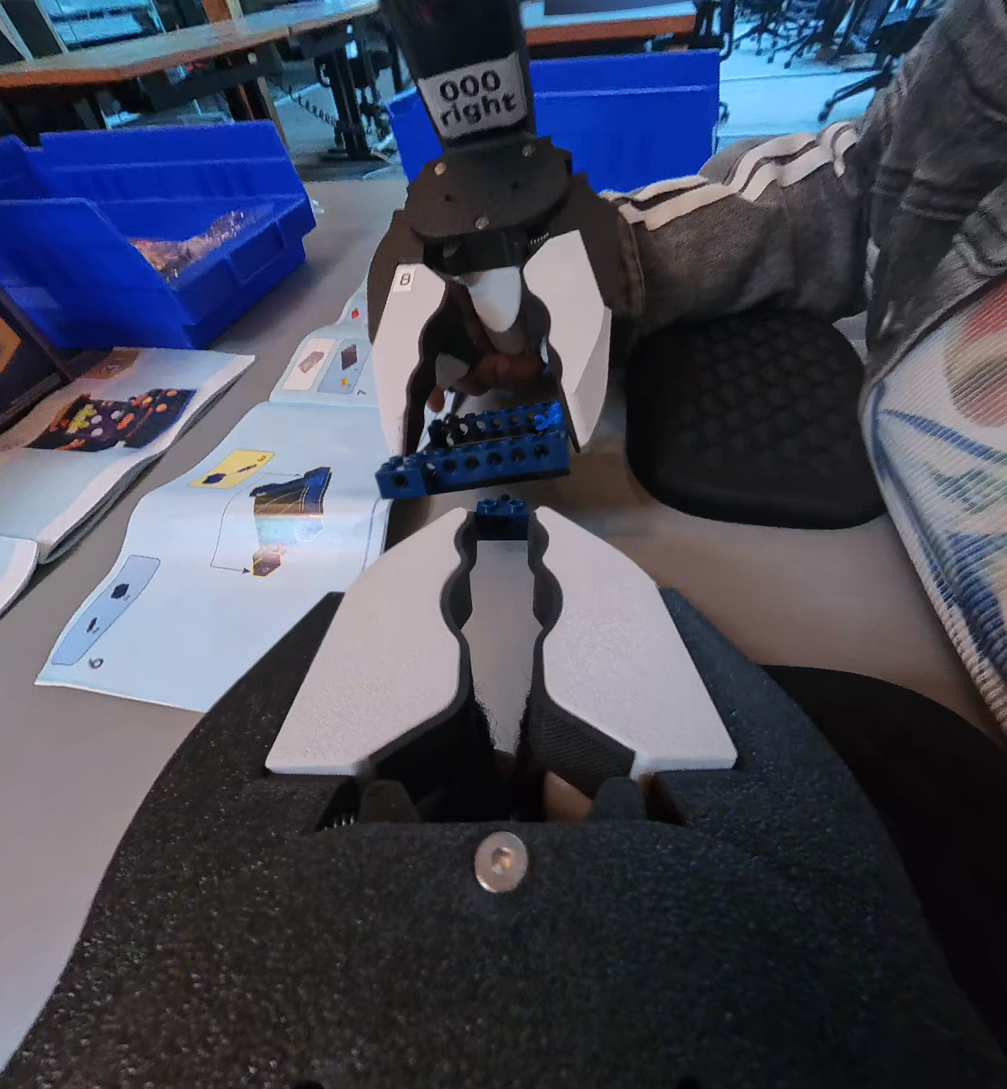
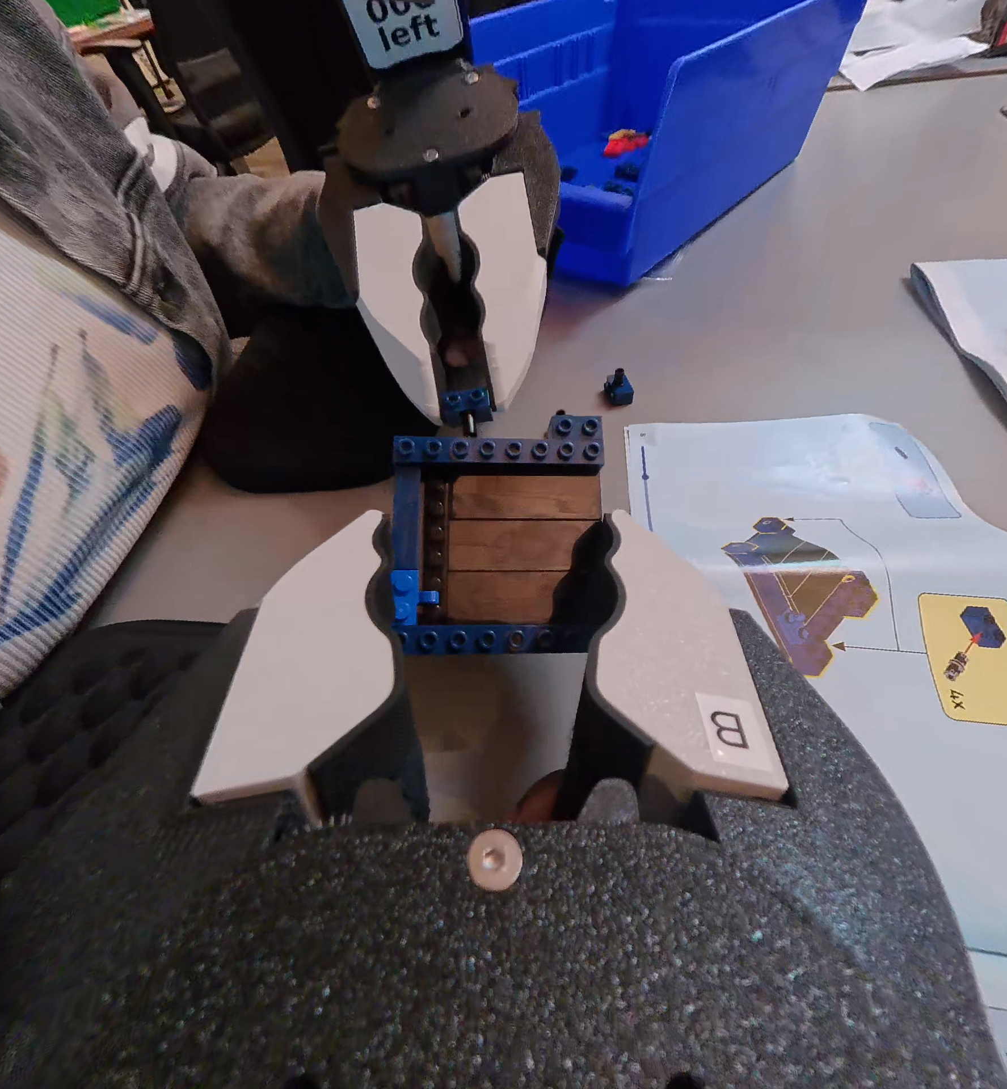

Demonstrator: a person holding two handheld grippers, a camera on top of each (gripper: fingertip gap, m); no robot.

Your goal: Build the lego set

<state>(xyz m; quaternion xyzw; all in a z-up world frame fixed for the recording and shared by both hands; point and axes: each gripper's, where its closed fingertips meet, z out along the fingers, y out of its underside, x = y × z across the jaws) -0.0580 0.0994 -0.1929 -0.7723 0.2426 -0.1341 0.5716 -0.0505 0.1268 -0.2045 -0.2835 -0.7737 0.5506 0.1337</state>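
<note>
Now the left fingers (image 2: 466, 406) pinch a small blue brick (image 2: 464, 402), peg aimed at the frame (image 2: 498, 545) gripped in the right fingers (image 2: 495, 566).

Both views moderately lit, cool bluish cast; light diffuse from overhead. Soft shadows only. Glare patch on the glossy instruction booklet (image 1: 288, 518), washing out part of its print; same sheen in the right wrist view (image 2: 813, 471). Strong wide-angle bending at the edges. Patterned sleeve (image 1: 960, 471) at frame edge smeared. Background desks (image 1: 194, 53) soft, out of focus.
</note>
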